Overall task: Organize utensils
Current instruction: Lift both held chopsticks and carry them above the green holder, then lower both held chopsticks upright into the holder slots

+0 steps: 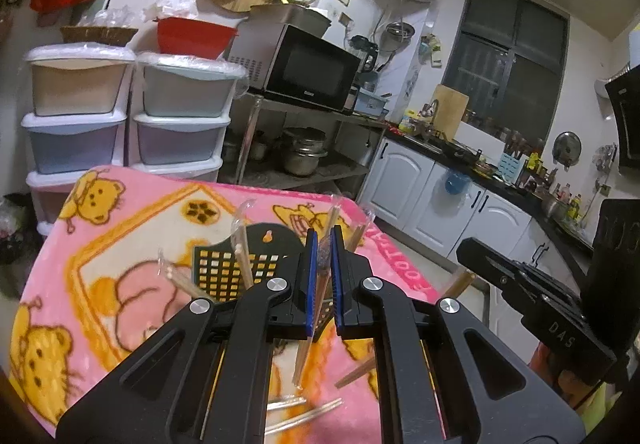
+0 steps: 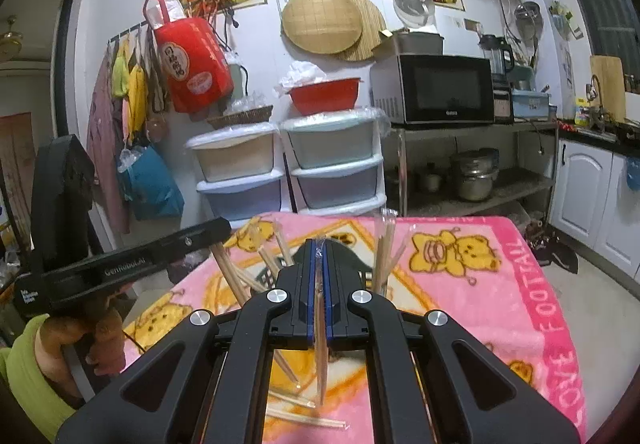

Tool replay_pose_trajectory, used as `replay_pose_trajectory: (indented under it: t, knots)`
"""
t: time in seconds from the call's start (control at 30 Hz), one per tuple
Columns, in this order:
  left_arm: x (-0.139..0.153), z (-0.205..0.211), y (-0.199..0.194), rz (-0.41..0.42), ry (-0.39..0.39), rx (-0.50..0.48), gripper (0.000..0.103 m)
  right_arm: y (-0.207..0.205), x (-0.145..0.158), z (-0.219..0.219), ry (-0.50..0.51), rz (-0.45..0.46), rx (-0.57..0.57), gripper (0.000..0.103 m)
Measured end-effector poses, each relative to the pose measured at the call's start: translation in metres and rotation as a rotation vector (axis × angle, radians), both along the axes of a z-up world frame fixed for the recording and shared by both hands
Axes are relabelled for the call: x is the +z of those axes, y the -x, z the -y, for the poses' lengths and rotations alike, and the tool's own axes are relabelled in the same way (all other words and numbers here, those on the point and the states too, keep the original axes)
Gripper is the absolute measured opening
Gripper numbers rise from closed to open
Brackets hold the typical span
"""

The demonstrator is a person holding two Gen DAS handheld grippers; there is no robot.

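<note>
My left gripper (image 1: 323,240) is shut on a pair of wooden chopsticks in a clear wrapper (image 1: 306,348), which hangs slanted below the blue pads above the pink bear blanket (image 1: 120,228). Behind it stands a black grid utensil holder (image 1: 216,264) with several wrapped chopsticks (image 1: 244,256) leaning in it. My right gripper (image 2: 320,248) is shut on another wrapped pair (image 2: 321,364) that hangs straight down. The holder (image 2: 354,256) is mostly hidden behind its fingers, and chopsticks (image 2: 384,252) stick up from it. Loose wrapped chopsticks (image 2: 304,418) lie on the blanket below.
A hand in a green sleeve (image 2: 80,336) holds the left gripper's body (image 2: 120,268) at the table's left edge. Stacked plastic drawers (image 2: 332,171) and a metal rack with a microwave (image 2: 440,87) stand beyond the table. White kitchen cabinets (image 1: 420,187) run to the right.
</note>
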State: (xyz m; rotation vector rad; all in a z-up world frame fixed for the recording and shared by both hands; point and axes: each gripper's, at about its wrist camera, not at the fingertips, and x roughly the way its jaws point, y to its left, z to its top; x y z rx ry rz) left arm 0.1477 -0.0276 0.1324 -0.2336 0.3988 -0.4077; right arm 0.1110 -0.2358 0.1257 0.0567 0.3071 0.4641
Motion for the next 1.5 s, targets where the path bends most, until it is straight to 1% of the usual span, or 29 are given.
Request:
replay_pose_trajectory:
  t: [0.43, 0.7, 0.93, 1.07, 1.33, 1.5]
  knots:
    - [0.028, 0.006, -0.005, 0.067, -0.008, -0.002, 0.004, -0.002, 0.028, 0.005, -0.027, 0.075, -0.014, 0.004]
    - [0.048, 0.005, -0.012, 0.108, -0.003, 0.018, 0.004, -0.009, 0.045, 0.007, -0.041, 0.115, -0.031, 0.004]
    - [0.067, 0.003, -0.023, 0.146, -0.004, 0.048, 0.004, -0.014, 0.065, 0.009, -0.062, 0.181, -0.04, 0.004]
    - [0.076, 0.004, -0.029, 0.162, -0.011, 0.059, 0.004, -0.019, 0.074, 0.01, -0.076, 0.196, -0.035, 0.004]
    - [0.08, 0.006, -0.048, 0.161, -0.035, 0.079, 0.004, -0.033, 0.086, 0.007, -0.078, 0.254, -0.036, 0.004]
    - [0.073, 0.006, -0.061, 0.147, -0.043, 0.088, 0.004, -0.049, 0.085, 0.005, -0.082, 0.25, -0.041, 0.004]
